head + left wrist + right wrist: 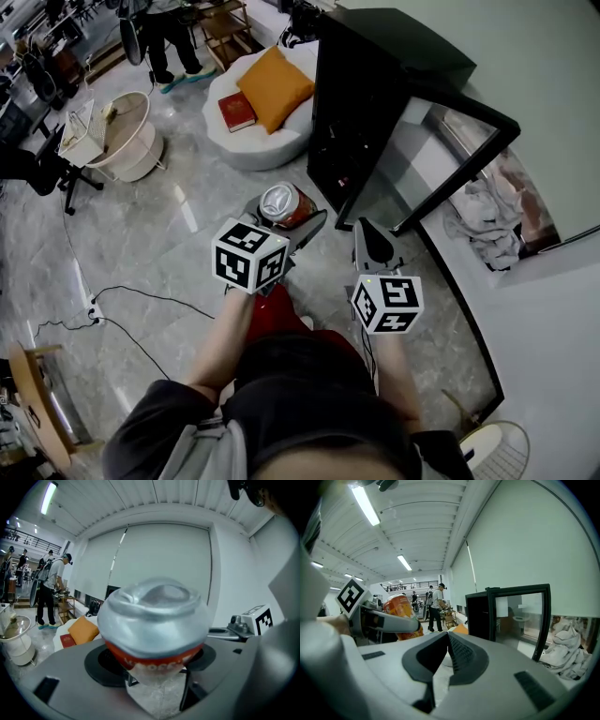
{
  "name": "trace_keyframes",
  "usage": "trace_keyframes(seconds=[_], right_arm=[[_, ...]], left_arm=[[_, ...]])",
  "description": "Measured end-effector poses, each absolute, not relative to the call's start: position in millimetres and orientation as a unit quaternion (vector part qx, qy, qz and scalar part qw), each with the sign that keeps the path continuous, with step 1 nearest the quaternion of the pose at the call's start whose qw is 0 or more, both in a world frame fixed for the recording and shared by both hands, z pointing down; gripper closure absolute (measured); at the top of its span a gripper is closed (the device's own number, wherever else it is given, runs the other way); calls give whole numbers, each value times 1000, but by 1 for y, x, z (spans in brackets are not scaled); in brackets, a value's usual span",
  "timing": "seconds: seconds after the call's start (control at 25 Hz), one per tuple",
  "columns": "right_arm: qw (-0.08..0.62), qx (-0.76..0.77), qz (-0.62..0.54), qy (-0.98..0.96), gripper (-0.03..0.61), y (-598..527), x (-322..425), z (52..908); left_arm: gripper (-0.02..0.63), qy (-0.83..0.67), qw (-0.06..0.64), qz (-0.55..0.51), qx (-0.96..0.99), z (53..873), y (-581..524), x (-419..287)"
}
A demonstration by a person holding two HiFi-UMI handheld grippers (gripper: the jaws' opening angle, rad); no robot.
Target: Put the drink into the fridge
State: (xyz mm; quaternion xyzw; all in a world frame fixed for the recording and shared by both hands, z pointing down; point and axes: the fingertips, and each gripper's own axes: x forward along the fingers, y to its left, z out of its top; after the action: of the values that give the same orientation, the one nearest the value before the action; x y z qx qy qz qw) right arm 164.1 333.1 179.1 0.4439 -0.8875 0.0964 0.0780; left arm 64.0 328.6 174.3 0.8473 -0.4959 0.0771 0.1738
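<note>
The head view shows both grippers side by side above the grey floor. The left gripper (286, 212) holds the drink can (284, 203) upright between its jaws, with the silver top of the can facing up. The left gripper view shows this grip from near: the can fills the space between the jaws and they press on its sides, so they stand wide around it. This view does not show the fridge. The right gripper view shows it: the black fridge (480, 615) stands ahead of the right gripper (447, 645), and its glass door (520, 616) is swung open to the right. The same view shows the jaws of the right gripper closed together with nothing between them. From the right gripper, the can is near on the left and slightly ahead. From the can, the open fridge is ahead and a little to the right, apart from it.
</note>
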Motion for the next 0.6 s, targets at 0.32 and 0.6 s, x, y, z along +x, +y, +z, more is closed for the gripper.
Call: trace_keyframes(seconds=[0.32, 0.6], right_arm=[[75, 449, 105, -884, 560, 299, 146, 181], [86, 459, 114, -877, 560, 245, 104, 196]], left_arm=[[273, -499, 172, 80, 846, 174, 293, 41], [273, -483, 190, 80, 851, 196, 236, 4]])
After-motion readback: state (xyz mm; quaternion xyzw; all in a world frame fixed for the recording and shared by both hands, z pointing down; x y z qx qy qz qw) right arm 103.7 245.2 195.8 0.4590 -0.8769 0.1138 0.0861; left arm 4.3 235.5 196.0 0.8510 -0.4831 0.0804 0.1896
